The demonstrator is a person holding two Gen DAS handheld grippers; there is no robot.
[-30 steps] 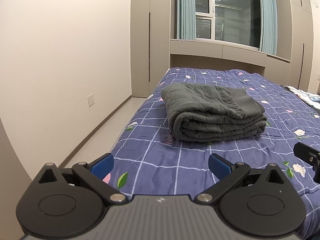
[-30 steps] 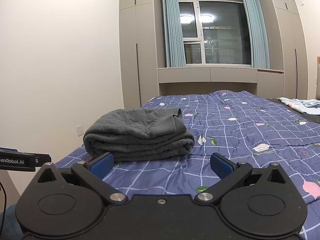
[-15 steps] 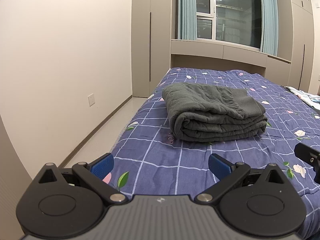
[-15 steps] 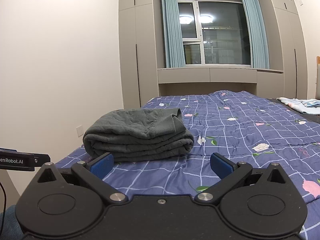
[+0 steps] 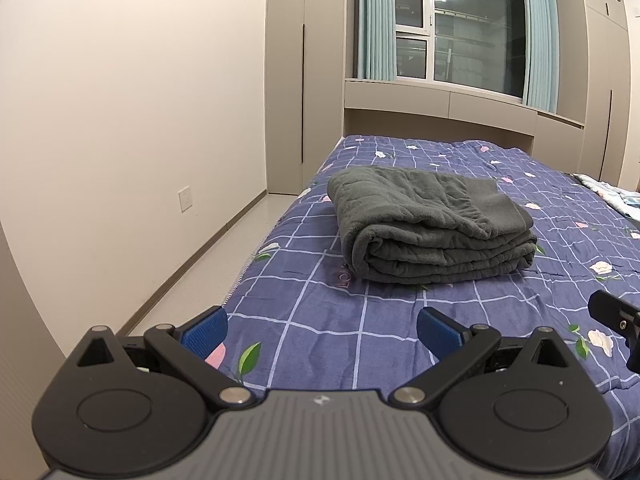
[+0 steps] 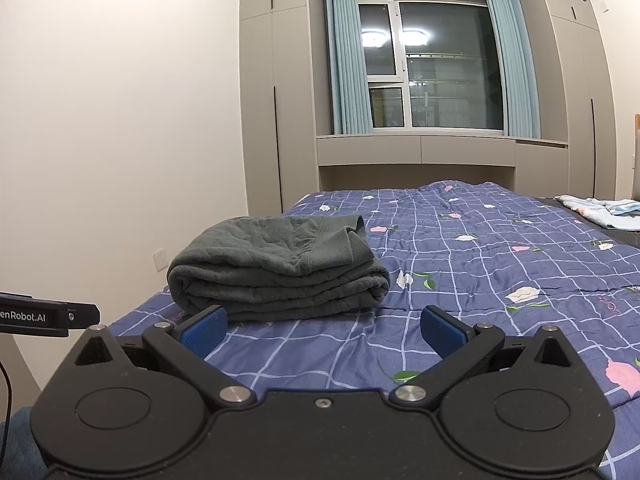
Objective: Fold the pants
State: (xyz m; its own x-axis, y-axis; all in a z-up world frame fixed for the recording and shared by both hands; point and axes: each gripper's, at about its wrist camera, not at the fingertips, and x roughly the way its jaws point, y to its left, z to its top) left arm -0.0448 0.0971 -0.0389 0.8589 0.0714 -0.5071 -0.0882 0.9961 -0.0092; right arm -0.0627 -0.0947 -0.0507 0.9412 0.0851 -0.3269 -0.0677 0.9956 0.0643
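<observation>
Dark grey pants lie folded in a thick stack on the blue checked bedspread, near the bed's left edge. They also show in the right wrist view. My left gripper is open and empty, held back from the stack above the bed's near left corner. My right gripper is open and empty, just short of the stack's near side. Part of the right gripper shows at the right edge of the left wrist view; the left gripper shows at the left edge of the right wrist view.
A wall and a strip of floor run along the bed's left side. Cabinets and a window stand behind the bed. Light-coloured cloth lies at the bed's far right.
Both grippers stay open and empty. The left wrist view has drifted slightly, so the pants sit a little lower and farther right in it. The right wrist view is almost unchanged.
</observation>
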